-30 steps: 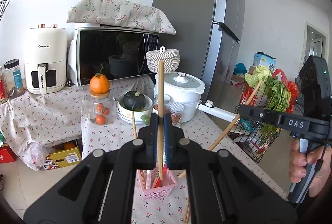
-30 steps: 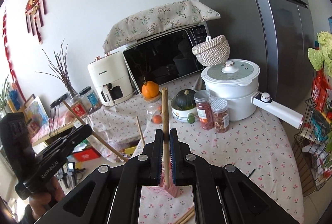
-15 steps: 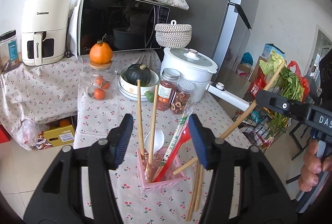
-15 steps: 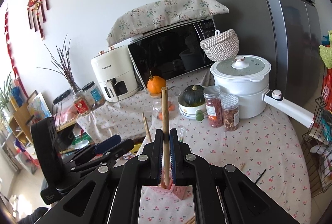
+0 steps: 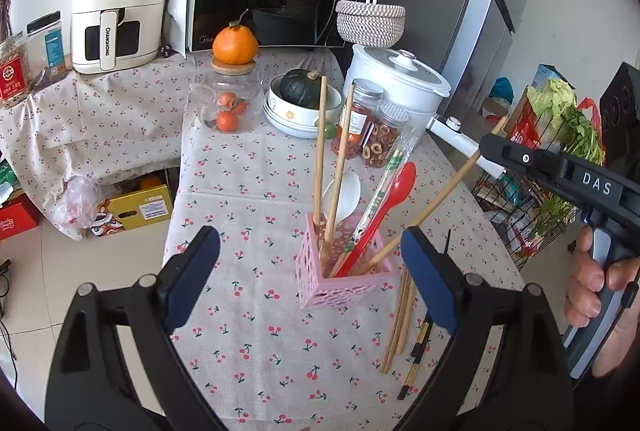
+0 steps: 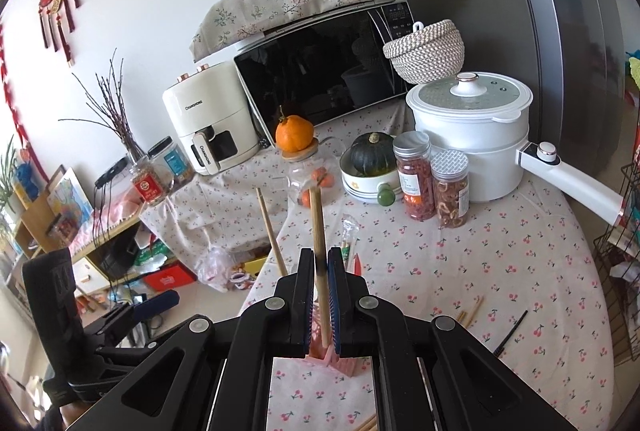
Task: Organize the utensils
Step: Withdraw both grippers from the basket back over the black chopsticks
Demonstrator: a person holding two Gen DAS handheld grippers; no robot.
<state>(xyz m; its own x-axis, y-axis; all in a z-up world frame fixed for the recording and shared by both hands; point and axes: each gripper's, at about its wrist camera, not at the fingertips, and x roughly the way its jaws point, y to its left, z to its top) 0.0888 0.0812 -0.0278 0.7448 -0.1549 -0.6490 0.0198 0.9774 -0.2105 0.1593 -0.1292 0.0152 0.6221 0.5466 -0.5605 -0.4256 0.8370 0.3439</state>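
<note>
The wooden chopstick (image 6: pixel 321 263) we carry is thin, stiff and very light, and its smooth round shaft can twist or slide between flat pads, so we judge that the hold belongs near mid-length, with the lower tip free to steer. The right tool (image 6: pixel 320 299) is clenched on it just there; in the left wrist view the stick runs at a slant from that tool down into the pink perforated holder (image 5: pixel 344 283), its tip already inside the rim.

In the holder stand two more wooden chopsticks (image 5: pixel 319 159), a white spoon (image 5: pixel 345 193), a red spoon (image 5: pixel 394 191) and a paper-sleeved pair of chopsticks (image 5: pixel 390 173). The holder looks light and could tip or skid if the stick pushes sideways on its wall.

The left tool (image 5: pixel 312 271) hangs over the holder with its jaws spread wide, having just been opening, and nothing lies between them.

More chopsticks (image 5: pixel 398 323), wooden and one dark pair, lie flat on the cherry-print desk (image 5: pixel 248 331) just beside the holder; flat against cloth, they are best pinched near one end.
</note>
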